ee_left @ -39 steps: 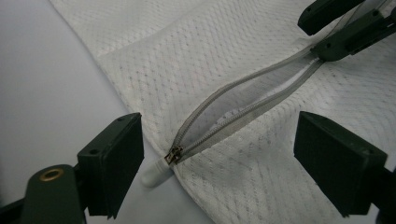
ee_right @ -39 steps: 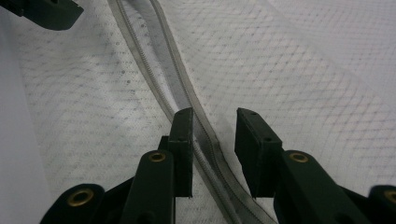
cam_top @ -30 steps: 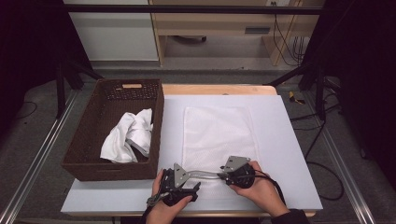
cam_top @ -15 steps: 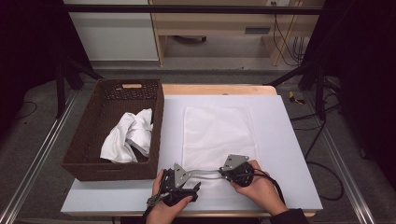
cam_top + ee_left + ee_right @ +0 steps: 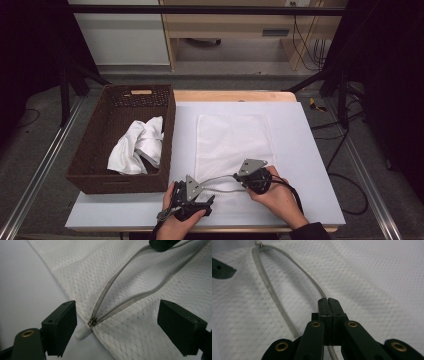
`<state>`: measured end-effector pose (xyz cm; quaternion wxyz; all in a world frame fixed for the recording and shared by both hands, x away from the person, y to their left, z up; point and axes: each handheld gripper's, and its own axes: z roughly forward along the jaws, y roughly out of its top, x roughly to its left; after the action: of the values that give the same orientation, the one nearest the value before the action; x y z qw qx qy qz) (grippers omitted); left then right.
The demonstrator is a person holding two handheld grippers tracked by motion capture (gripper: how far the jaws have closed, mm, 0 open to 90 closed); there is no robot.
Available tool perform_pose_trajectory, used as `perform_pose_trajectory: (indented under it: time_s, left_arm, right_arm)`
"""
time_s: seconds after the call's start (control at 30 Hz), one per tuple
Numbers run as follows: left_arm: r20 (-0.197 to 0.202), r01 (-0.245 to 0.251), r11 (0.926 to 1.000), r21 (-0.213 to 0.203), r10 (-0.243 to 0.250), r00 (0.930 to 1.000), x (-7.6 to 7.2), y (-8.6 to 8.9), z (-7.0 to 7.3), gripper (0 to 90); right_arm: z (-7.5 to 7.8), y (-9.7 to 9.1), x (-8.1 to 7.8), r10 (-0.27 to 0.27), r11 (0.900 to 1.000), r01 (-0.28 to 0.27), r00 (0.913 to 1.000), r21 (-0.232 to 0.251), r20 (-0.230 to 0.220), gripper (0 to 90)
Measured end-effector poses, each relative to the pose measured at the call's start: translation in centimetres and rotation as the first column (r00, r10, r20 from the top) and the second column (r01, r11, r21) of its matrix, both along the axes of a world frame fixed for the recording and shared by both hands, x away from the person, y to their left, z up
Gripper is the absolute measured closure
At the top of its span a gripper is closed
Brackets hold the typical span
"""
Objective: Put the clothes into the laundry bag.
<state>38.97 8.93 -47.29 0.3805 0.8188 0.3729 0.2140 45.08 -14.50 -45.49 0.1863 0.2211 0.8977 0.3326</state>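
Mesh bag on the table, zip open, right gripper clamped on one zip edge.

From the left: a brown basket (image 5: 100,145) holds crumpled white cloth (image 5: 137,147). Beside it the white mesh bag (image 5: 232,142) lies flat on the table (image 5: 310,165). The left gripper (image 5: 192,202) sits at the bag's near corner, jaws spread either side of the zip slider (image 5: 92,321), not touching it. The right gripper (image 5: 328,302) has just been closing and now pinches one zip edge (image 5: 312,282).

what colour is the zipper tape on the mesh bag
Grey zipper tape against the white mesh bag, clearest in the left gripper view.
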Motion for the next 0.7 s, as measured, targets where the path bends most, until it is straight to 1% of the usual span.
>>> perform_pose_trajectory:
  time_s: [0.17, 0.23, 0.47, 0.53, 0.7]
  left_arm:
    - [-0.002, -0.011, 0.9999, 0.007, 0.011, 0.9999, 0.1, 0.2, 0.0, 16.3]
    - [-0.003, -0.013, 0.9999, 0.008, 0.013, 0.9999, 0.1, 0.2, -0.1, 16.4]
    - [-0.001, -0.015, 0.9997, 0.017, 0.015, 0.9999, 0.1, 0.0, -0.2, 17.2]
    - [0.002, -0.014, 0.9998, 0.011, 0.014, 0.9999, 0.0, 0.0, -0.1, 17.2]
    - [0.024, -0.02, 0.9998, -0.004, 0.02, 0.9995, -0.2, 0.0, 0.6, 17.9]
  right_arm:
    - [1.5, 0.4, 0.5, 0.0, 1.0, 0.0, 0.9993, 0.007, 0.039, 89.9]
    - [2.1, 0.6, 0.5, -0.001, 1.0, 0.001, 0.9989, 0.01, 0.047, 90.0]
    - [3.3, 0.8, 0.3, 0.006, 0.9997, -0.007, 0.9968, 0.022, 0.08, 89.9]
    - [3.6, 0.8, 0.3, 0.0, 0.9997, -0.002, 0.9966, 0.023, 0.082, 89.9]
    - [4.3, 0.7, 0.6, -0.005, 0.9995, 0.002, 0.9957, 0.032, 0.092, 89.9]
